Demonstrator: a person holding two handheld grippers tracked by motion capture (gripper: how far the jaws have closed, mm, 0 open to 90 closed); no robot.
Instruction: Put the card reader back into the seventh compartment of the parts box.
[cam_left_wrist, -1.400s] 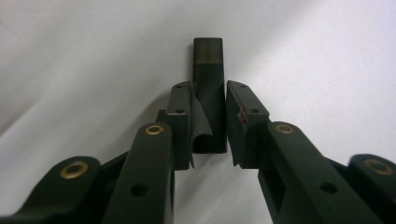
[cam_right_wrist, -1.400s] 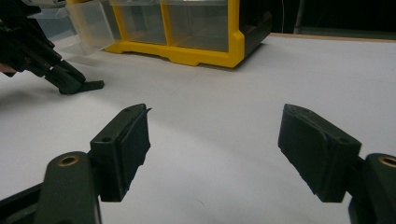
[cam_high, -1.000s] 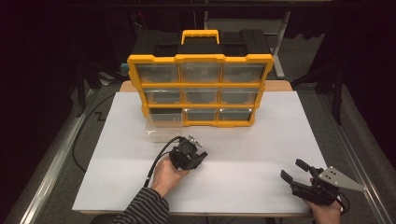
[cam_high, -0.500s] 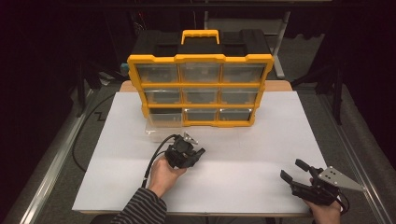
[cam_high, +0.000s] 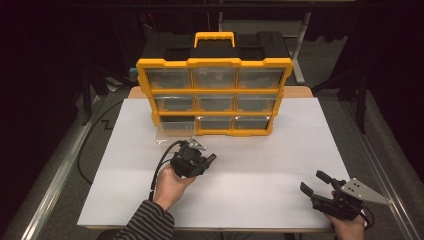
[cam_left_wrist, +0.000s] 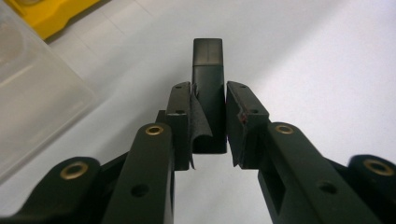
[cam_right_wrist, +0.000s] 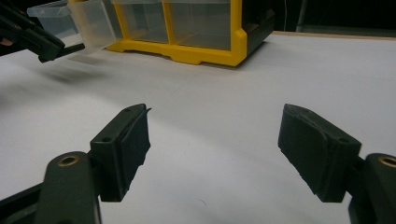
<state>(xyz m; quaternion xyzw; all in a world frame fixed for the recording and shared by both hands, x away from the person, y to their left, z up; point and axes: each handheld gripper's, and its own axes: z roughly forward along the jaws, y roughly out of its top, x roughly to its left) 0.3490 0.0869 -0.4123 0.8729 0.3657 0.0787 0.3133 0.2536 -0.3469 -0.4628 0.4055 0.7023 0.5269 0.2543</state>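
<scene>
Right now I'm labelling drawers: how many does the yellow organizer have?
9, in three rows of three on the yellow organizer. Eight sit closed; the bottom-left drawer is pulled partly out, near the left tongs.

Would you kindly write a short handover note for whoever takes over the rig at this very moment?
Left tongs: shut on a small black rectangular block, held above the white table, just in front of the pulled-out clear drawer.
Right tongs: open, empty, near the table's front right corner.
Yellow organizer: stands at the back; its bottom-left drawer is out, the other drawers are in.
Done: drawer opened, block gripped.
Left, probably: either put the block in the drawer or set it aside, then push the drawer in.
</scene>
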